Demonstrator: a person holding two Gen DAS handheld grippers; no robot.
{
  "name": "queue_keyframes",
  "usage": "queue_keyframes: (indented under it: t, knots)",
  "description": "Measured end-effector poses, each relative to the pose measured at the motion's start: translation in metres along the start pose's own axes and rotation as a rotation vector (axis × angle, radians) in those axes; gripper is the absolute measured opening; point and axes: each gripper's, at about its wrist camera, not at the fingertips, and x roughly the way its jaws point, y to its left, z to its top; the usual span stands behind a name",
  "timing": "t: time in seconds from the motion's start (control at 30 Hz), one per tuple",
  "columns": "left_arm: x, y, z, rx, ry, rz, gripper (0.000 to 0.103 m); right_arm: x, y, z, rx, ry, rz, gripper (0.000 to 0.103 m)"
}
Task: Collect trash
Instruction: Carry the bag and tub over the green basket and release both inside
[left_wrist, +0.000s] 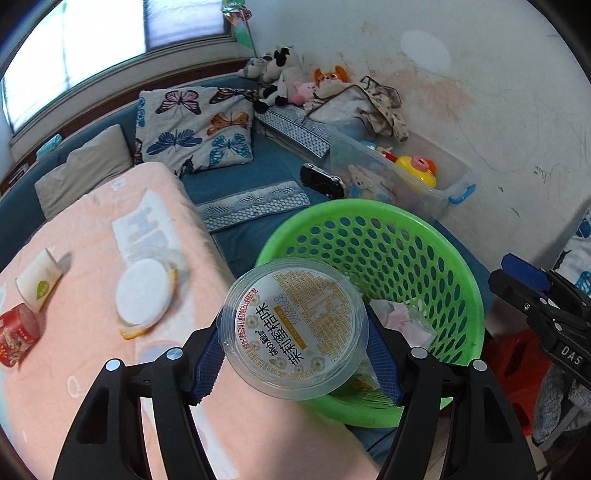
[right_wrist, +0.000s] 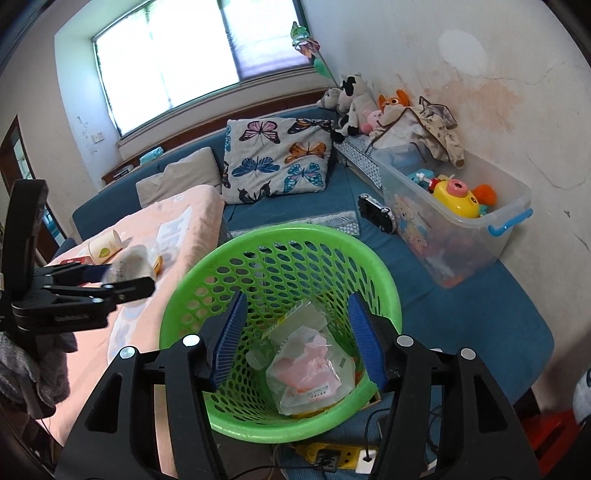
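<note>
Blue pads of the left gripper squeeze a clear plastic cup from both sides, and the cup's sealed lid with printed writing faces the camera. Just behind the cup and a bit to its right is the green basket, and the cup hangs at the basket's near rim. Inside the basket lies some crumpled wrapper trash. To the left of this gripper a peach blanket is spread out, and on it lie a round white lid, a paper cup on its side, and a red can at the far left edge. The right gripper is wide open with nothing between its blue pads, and it hangs right over the basket's mouth. Below it sits the pile of wrappers and a clear plastic bag at the bottom of the basket. Near the bottom edge of that view a yellow power strip lies on the floor by the basket. Farther out, behind the basket, is a butterfly pillow on the blue sofa. To the right is a clear toy box with a yellow toy in it, and stuffed animals sit in the far corner.
</note>
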Motion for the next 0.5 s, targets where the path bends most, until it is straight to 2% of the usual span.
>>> queue_keyframes:
  t: [0.23, 0.37, 0.5]
  knots:
    - [0.009, -0.013, 0.003, 0.012, 0.017, -0.018, 0.068, -0.001, -0.006, -0.002, 0.015, 0.002, 0.007, 0.058]
    - [0.011, -0.018, 0.002, 0.016, 0.015, -0.033, 0.078, -0.002, -0.008, -0.004, 0.021, 0.003, 0.006, 0.058]
    - [0.01, -0.021, 0.001, 0.023, 0.014, -0.044, 0.08, -0.001, -0.008, -0.005, 0.028, 0.007, 0.008, 0.058]
